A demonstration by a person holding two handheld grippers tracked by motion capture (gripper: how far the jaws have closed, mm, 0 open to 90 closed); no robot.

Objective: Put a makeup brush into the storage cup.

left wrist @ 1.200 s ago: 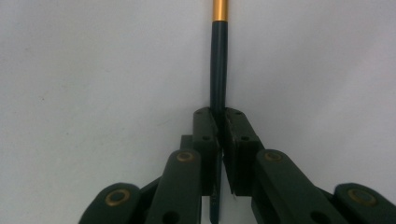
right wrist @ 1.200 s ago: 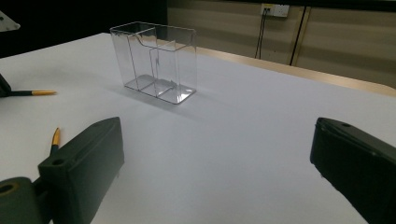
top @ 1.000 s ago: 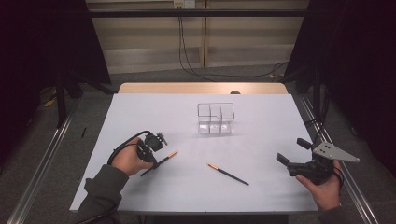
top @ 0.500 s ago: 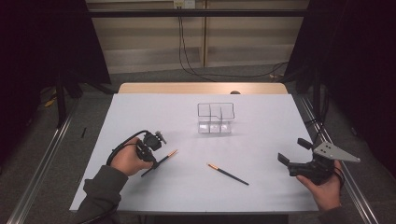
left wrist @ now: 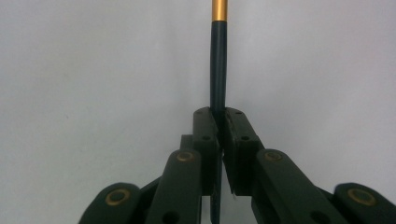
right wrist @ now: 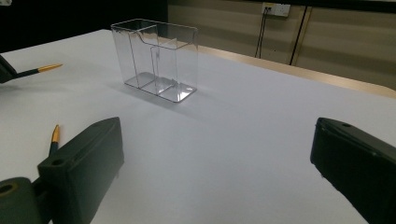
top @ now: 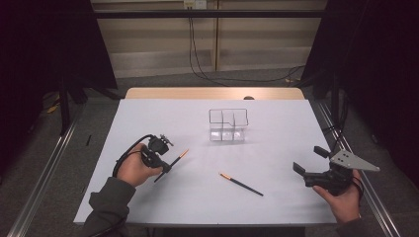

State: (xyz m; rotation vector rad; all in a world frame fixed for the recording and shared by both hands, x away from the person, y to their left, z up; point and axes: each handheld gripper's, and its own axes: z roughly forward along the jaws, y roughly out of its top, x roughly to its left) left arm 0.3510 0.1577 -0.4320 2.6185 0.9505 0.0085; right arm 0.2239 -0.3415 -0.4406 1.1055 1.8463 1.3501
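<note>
The left claw (top: pixel 165 163) is pinching a slim dark pencil with a gold-orange tip (left wrist: pixel 218 70) over the white worktop (top: pixel 276 148); the right claw (top: pixel 309 160) is hovering spread, gripping nothing.

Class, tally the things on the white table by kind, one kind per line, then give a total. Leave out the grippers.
Dark pens with gold tips: 2, one clamped in the left gripper, one lying loose on the table
Clear plastic organisers with compartments: 1
Total: 3
</note>
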